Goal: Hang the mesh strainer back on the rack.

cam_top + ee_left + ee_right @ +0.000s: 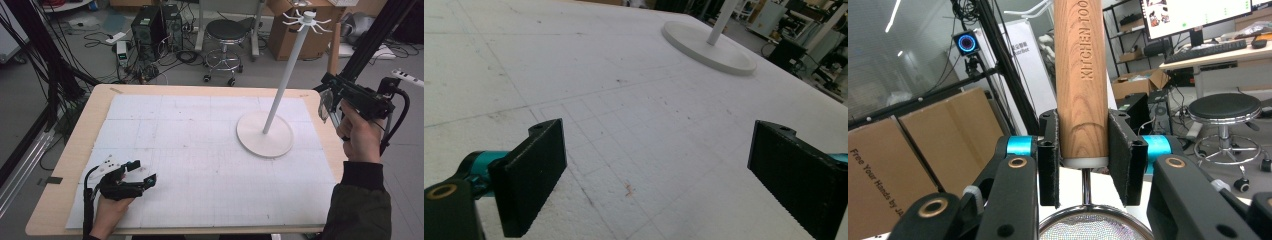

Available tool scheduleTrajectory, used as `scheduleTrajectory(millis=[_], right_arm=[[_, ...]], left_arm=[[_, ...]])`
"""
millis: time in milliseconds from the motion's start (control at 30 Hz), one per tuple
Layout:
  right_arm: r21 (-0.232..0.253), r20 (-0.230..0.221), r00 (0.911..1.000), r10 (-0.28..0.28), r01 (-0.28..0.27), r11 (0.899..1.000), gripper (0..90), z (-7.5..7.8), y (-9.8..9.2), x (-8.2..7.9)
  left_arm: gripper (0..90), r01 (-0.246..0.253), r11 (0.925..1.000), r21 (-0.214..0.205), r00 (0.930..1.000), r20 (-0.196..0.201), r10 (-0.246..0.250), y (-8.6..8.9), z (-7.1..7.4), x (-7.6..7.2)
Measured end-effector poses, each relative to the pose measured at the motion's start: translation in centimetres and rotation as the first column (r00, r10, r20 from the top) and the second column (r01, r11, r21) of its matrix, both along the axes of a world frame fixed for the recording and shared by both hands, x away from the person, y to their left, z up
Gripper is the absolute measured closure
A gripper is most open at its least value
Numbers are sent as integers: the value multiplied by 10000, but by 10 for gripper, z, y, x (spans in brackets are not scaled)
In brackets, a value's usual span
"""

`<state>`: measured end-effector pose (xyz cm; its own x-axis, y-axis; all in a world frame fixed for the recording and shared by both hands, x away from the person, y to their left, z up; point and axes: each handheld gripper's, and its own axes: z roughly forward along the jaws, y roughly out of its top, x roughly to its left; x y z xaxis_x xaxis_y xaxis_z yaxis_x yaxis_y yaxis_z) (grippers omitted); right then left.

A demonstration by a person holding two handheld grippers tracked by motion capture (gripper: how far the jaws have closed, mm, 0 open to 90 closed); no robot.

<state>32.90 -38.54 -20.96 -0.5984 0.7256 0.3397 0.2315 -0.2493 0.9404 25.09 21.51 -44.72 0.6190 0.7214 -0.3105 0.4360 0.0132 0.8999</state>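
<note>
A wooden-handled strainer [1082, 75] was gripped by its handle in the closed jaws of the right gripper [1083, 160], at the right of the high view, apparently for hanging on the hook stand [278, 95]. The left gripper [664, 175] was rested wide open and empty, lower left.

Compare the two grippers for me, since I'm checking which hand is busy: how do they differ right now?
The right gripper is shut on a wooden-handled strainer; the left gripper stands open with nothing between its jaws. The right is raised beside the table; the left rests low on the white mat. Both have black jaws.
</note>
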Motion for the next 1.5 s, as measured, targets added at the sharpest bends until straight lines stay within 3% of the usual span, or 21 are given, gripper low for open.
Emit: scheduleTrajectory(millis=[233,700,967,1267,1500], right_arm=[[26,-103,9999,-24,24,10000,690,4,-2,7],[-59,-349,9993,147,-149,9999,690,-5,-2,16],[-226,-435,9988,235,-245,9994,690,-7,6,16],[-20,-461,9984,331,-332,9994,690,-12,5,15],[-274,-498,9982,321,-335,9991,690,-9,8,16]], left_arm=[[93,-10,10000,-43,10000,-14,10,1,0,0],[93,13,10000,-38,10000,-42,-13,1,0,0],[93,68,10000,-15,10000,-18,-68,0,0,-1],[93,47,10000,-11,10000,3,-47,-1,1,-1],[93,64,10000,-9,10000,21,-64,-1,1,-2]])
